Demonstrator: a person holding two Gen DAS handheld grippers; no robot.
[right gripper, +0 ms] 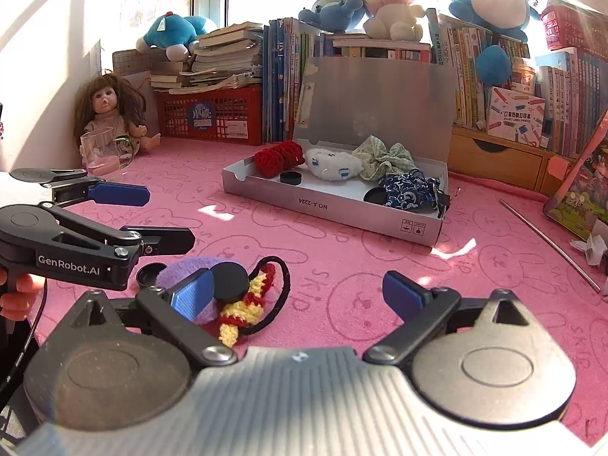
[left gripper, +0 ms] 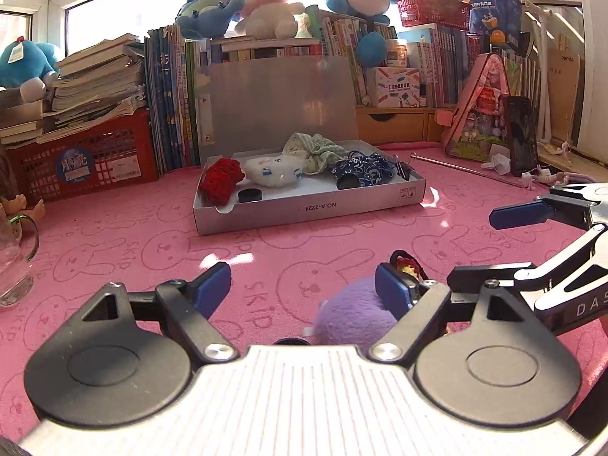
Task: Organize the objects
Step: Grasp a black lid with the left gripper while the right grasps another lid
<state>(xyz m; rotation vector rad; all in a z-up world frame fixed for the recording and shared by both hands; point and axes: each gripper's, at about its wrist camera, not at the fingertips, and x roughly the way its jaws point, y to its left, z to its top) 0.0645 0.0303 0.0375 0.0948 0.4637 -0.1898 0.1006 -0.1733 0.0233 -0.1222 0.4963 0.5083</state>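
Right wrist view: my right tongs [right gripper: 296,296] are spread wide with nothing between them, and my left tongs [right gripper: 167,216] hang open too. Beside my left pad sits the little pile on the pink surface [right gripper: 380,266]: a purple plush [right gripper: 178,271], a black round lid [right gripper: 230,283] and a knitted hair tie [right gripper: 247,304]. All light; the plush is soft and squashy, so I'd pinch its middle. The open box [right gripper: 334,212] reads "NO.A-2224"; the left tool reads "GenRobot.AI"; the cloth says "SKIP".
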